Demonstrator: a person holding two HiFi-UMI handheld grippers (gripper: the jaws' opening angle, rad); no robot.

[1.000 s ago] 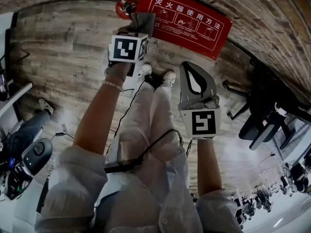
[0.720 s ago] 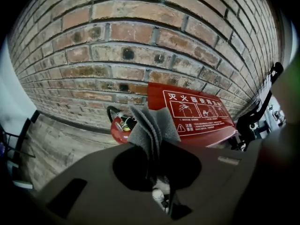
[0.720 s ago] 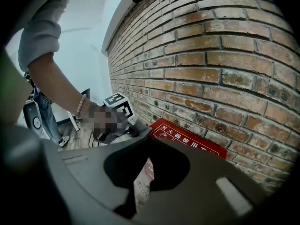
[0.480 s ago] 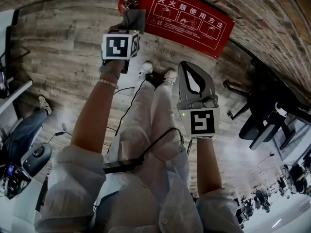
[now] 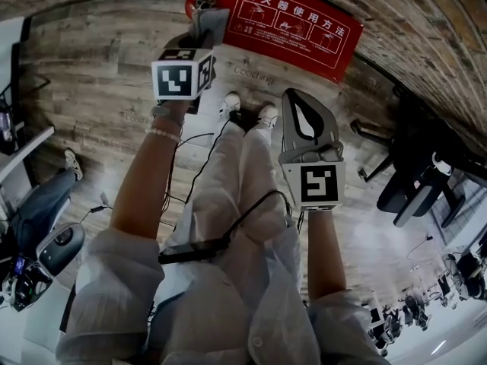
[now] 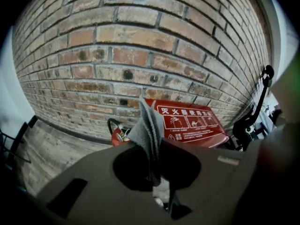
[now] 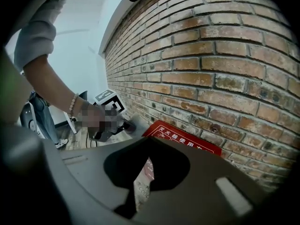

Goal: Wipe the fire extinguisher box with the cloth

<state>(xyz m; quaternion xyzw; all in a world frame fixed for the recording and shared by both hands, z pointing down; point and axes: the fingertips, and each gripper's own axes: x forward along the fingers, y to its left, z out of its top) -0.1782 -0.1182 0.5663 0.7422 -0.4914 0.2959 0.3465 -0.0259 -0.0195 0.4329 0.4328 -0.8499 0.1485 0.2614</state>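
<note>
Left gripper [image 5: 201, 42], in my left hand, is clamped on a folded grey cloth [image 5: 207, 21]. In the left gripper view the fabric [image 6: 149, 125] stands up out of the closed jaws. A bead bracelet [image 5: 161, 134] sits on my left wrist. The cloth's free end is at the left end of the red fire extinguisher box [image 5: 293, 29]. I cannot tell whether it touches the box.

A red fire extinguisher [image 5: 195, 4] with a black hose stands just beside the box's left end. The box rests on the wooden floor [image 5: 91, 74] against the brick wall [image 6: 140, 41]. Its sloping red face [image 6: 192, 124] carries white characters and a row of small diagrams. My white shoes [image 5: 230, 103] are planted in front of it, and a black cable [image 5: 199, 175] trails over the floor beside them.

My right gripper [image 5: 298, 105] hangs above the floor near the box's front and apart from it. Its jaws are drawn together but for a narrow slit, and nothing is between them. In the right gripper view the box [image 7: 185, 143] shows past them, with my left hand's gripper [image 7: 123, 123] at its far end. A black office chair [image 5: 411, 188] stands at the far right.
</note>
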